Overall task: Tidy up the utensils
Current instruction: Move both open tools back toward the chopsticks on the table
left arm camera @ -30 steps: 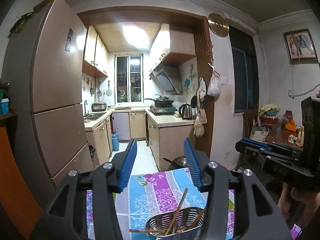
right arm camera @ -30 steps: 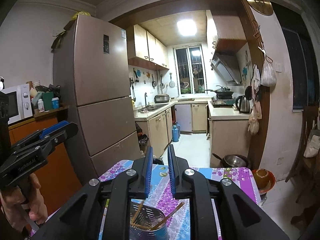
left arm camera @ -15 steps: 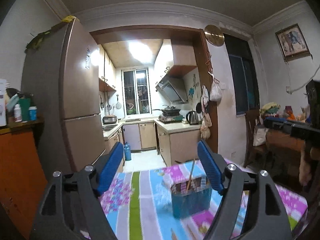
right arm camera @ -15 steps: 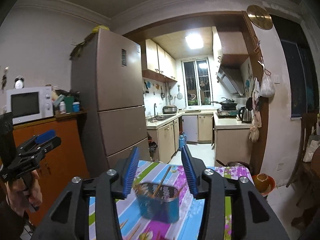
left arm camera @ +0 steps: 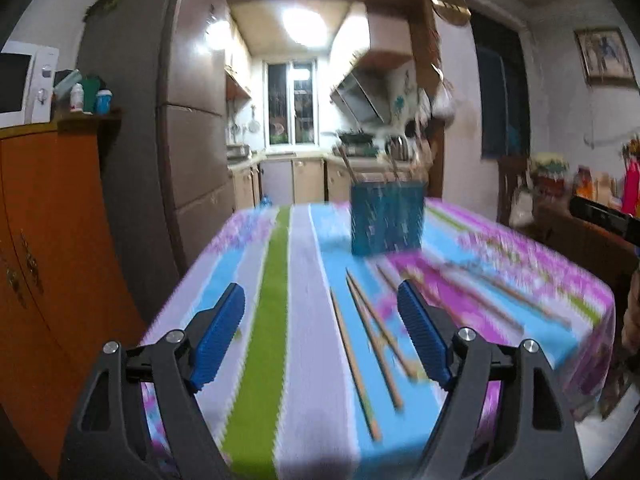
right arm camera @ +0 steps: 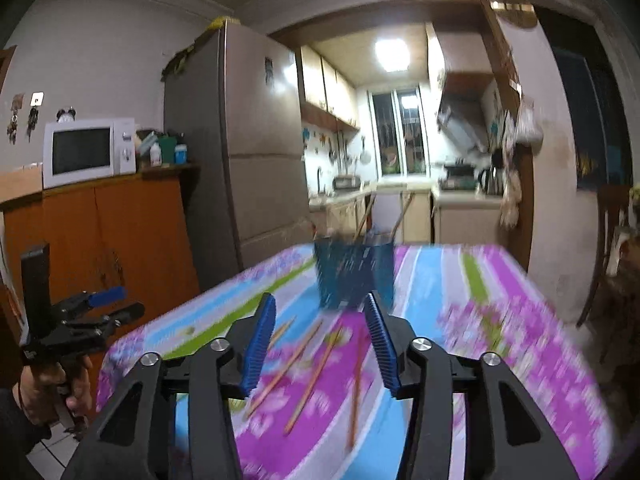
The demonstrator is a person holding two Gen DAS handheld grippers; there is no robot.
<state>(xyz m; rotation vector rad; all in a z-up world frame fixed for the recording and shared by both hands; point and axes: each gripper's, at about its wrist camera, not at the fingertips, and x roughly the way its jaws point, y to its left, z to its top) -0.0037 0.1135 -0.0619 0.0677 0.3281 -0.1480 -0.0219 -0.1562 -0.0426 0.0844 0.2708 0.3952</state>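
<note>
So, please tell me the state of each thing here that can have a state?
Left gripper: jaws open, empty.
Right gripper: jaws open, empty.
Blue perforated utensil holder: upright on the striped floral tablecloth, some chopsticks standing inside.
Loose wooden chopsticks: lying flat on the tablecloth, outside the holder.
Grey refrigerator: doors shut.
White microwave: door shut.

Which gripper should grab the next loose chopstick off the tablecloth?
Probably left. The left gripper is open with loose chopsticks lying between its fingers, while the open right gripper frames others, more blurred. Close call.
</note>
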